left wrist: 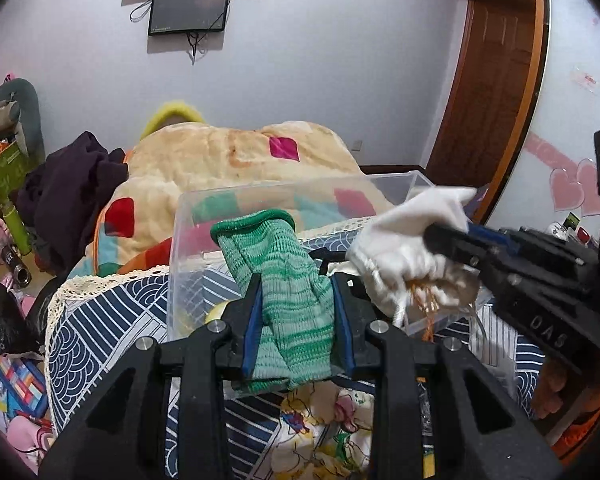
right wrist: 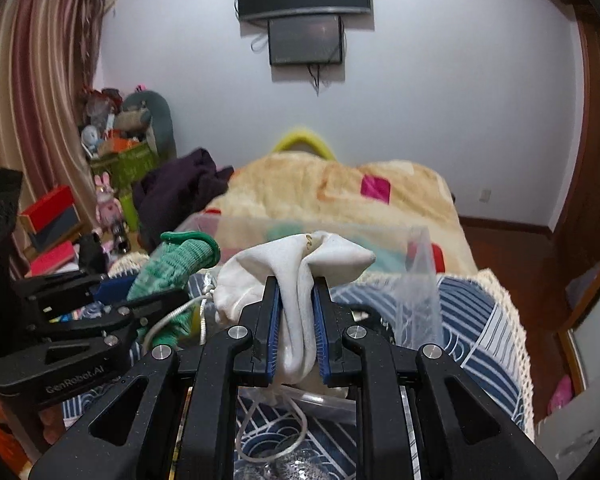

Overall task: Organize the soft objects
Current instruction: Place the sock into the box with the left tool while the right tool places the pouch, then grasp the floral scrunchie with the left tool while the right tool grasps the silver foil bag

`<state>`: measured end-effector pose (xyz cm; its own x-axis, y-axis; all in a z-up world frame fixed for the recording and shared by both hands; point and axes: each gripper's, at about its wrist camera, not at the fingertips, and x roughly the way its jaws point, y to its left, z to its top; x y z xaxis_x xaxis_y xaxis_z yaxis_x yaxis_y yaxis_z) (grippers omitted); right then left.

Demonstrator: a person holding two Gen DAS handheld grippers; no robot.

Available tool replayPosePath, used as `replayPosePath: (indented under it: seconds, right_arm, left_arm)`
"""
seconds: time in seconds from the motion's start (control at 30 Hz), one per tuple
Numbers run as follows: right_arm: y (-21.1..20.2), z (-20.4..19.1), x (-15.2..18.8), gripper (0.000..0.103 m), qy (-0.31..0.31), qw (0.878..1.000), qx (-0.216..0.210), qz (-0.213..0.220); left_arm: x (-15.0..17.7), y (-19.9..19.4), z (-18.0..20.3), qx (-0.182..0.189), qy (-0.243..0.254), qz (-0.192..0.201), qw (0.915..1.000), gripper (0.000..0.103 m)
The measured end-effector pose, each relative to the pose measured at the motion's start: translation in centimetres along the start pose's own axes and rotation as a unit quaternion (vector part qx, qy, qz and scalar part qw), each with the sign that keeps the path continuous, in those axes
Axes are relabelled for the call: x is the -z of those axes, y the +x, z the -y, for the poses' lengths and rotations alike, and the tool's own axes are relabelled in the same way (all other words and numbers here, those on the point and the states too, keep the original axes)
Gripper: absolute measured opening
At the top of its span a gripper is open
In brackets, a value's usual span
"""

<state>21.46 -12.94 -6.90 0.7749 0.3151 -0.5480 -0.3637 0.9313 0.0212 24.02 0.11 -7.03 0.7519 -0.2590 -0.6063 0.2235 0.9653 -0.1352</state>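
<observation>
My left gripper (left wrist: 296, 304) is shut on a green knitted glove (left wrist: 280, 280) and holds it over the near edge of a clear plastic bin (left wrist: 260, 196). My right gripper (right wrist: 296, 304) is shut on a white sock (right wrist: 300, 264), held above the bin's near side. The right gripper (left wrist: 452, 240) with the white sock (left wrist: 404, 240) also shows in the left wrist view, at the right of the bin. The left gripper (right wrist: 140, 304) with the green glove (right wrist: 176, 260) shows at the left of the right wrist view. The bin (right wrist: 420, 264) stands on a blue patterned bedspread.
A beige blanket with coloured squares (left wrist: 236, 152) covers the bed behind the bin. A dark purple garment (left wrist: 68, 196) lies at the bed's left. Toys and boxes (right wrist: 116, 148) crowd the floor at left. A white cord (right wrist: 272, 436) hangs below the sock. A wooden door (left wrist: 496, 80) stands at right.
</observation>
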Motion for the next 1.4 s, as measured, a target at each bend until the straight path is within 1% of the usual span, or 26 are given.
replayPosePath:
  seconds: [0.1,0.13,0.17,0.2,0.27,0.3,0.37,0.4,0.43,0.47,0.5,0.53,0.57,0.67,0.73,0.8,0.83,0.87,0.97,1.0,1.03,1.1,1.17,1.27,1.33,1.4]
  right_arm:
    - [0.7,0.0,-0.1,0.014,0.001,1.000,-0.001,-0.017]
    - [0.8,0.0,0.0,0.014,-0.004,1.000,-0.001,-0.024]
    - [1.0,-0.2,-0.1,0.014,-0.007,1.000,0.000,-0.028]
    - [1.1,-0.2,-0.1,0.014,-0.013,0.999,0.002,-0.032]
    - [0.9,-0.3,0.0,0.014,-0.021,0.999,0.008,-0.033]
    - [0.8,-0.2,0.0,0.016,-0.024,0.999,0.009,-0.035]
    - [0.3,0.0,0.0,0.023,-0.024,0.999,0.012,-0.035]
    - [-0.1,0.3,0.0,0.031,-0.023,0.999,0.012,-0.032]
    - [-0.4,0.4,0.0,0.035,-0.021,0.999,0.012,-0.029]
    - [-0.9,0.5,0.0,0.045,-0.019,0.999,0.010,-0.024]
    - [-1.5,0.5,-0.1,0.052,-0.017,1.000,0.007,-0.015]
    - [-1.9,0.5,-0.1,0.055,-0.017,1.000,0.007,-0.010]
    - [-2.6,0.6,0.0,0.056,-0.019,1.000,0.010,-0.002]
    - [-3.9,0.6,0.0,0.062,-0.025,1.000,0.013,0.013]
    - [-4.9,0.6,0.1,0.069,-0.028,0.999,0.014,0.026]
    - [-5.9,0.6,0.5,0.073,-0.031,0.999,0.016,0.036]
    - [-6.3,0.6,0.8,0.075,-0.032,0.999,0.017,0.038]
    - [-6.7,0.6,1.0,0.075,-0.034,0.998,0.018,0.040]
    - [-7.1,0.5,1.9,0.079,-0.036,0.999,0.014,0.036]
    - [-7.1,0.5,2.3,0.083,-0.035,0.999,0.013,0.033]
    - [-7.1,0.5,2.8,0.084,-0.034,0.999,0.014,0.031]
    - [-6.8,0.6,3.8,0.085,-0.032,0.999,0.008,0.020]
    - [-6.3,0.6,4.7,0.084,-0.032,0.999,0.000,0.000]
    - [-5.2,1.0,6.1,0.085,-0.027,0.999,-0.007,-0.027]
    - [-4.8,1.3,6.7,0.084,-0.021,0.999,-0.010,-0.041]
    - [-4.1,1.7,7.2,0.084,-0.009,0.998,-0.016,-0.058]
  left_arm:
    - [0.0,0.7,-0.2,-0.001,0.000,-0.009,1.0000,0.031]
    - [0.1,0.7,-0.2,-0.003,-0.001,-0.011,0.9999,0.033]
    - [0.1,0.9,-0.2,-0.005,-0.001,-0.015,0.9999,0.038]
    - [0.2,1.0,-0.3,-0.006,-0.004,-0.019,0.9998,0.040]
    - [0.3,1.1,-0.6,-0.009,-0.010,-0.021,0.9997,0.049]
    - [0.4,0.9,-0.7,-0.009,-0.014,-0.022,0.9996,0.051]
    - [0.5,0.5,-1.0,-0.007,-0.018,-0.020,0.9996,0.057]
    - [0.7,0.1,-1.0,-0.006,-0.020,-0.016,0.9997,0.059]
    - [0.8,-0.3,-1.1,-0.006,-0.020,-0.014,0.9997,0.062]
    - [0.9,-0.7,-1.1,-0.007,-0.020,-0.010,0.9997,0.065]
    - [1.0,-1.1,-1.1,-0.007,-0.021,-0.006,0.9997,0.067]
    - [1.0,-1.7,-1.1,-0.007,-0.022,-0.002,0.9997,0.070]
    - [1.1,-2.2,-1.2,-0.005,-0.023,0.002,0.9997,0.072]
    - [1.8,-4.0,-1.2,-0.005,-0.024,0.017,0.9996,0.075]
    - [2.4,-5.3,-1.1,-0.004,-0.023,0.027,0.9994,0.077]
    - [3.2,-6.5,-0.9,-0.008,-0.019,0.034,0.9992,0.083]
    - [3.5,-6.8,-0.8,-0.011,-0.018,0.036,0.9991,0.089]
    - [4.0,-7.2,-0.8,-0.014,-0.017,0.038,0.9990,0.093]
    - [5.1,-7.7,-0.7,-0.013,-0.020,0.031,0.9992,0.093]
    - [5.5,-7.8,-0.8,-0.011,-0.024,0.024,0.9994,0.093]
    - [6.1,-7.9,-0.9,-0.009,-0.028,0.020,0.9994,0.093]
    - [7.0,-7.9,-1.0,-0.007,-0.032,0.011,0.9994,0.093]
    - [7.9,-7.6,-1.1,-0.008,-0.030,0.000,0.9995,0.093]
    - [9.2,-6.6,-1.2,-0.018,-0.032,-0.020,0.9991,0.093]
    - [9.6,-5.9,-1.6,-0.023,-0.043,-0.029,0.9984,0.093]
    - [9.8,-5.3,-2.1,-0.020,-0.055,-0.034,0.9977,0.091]
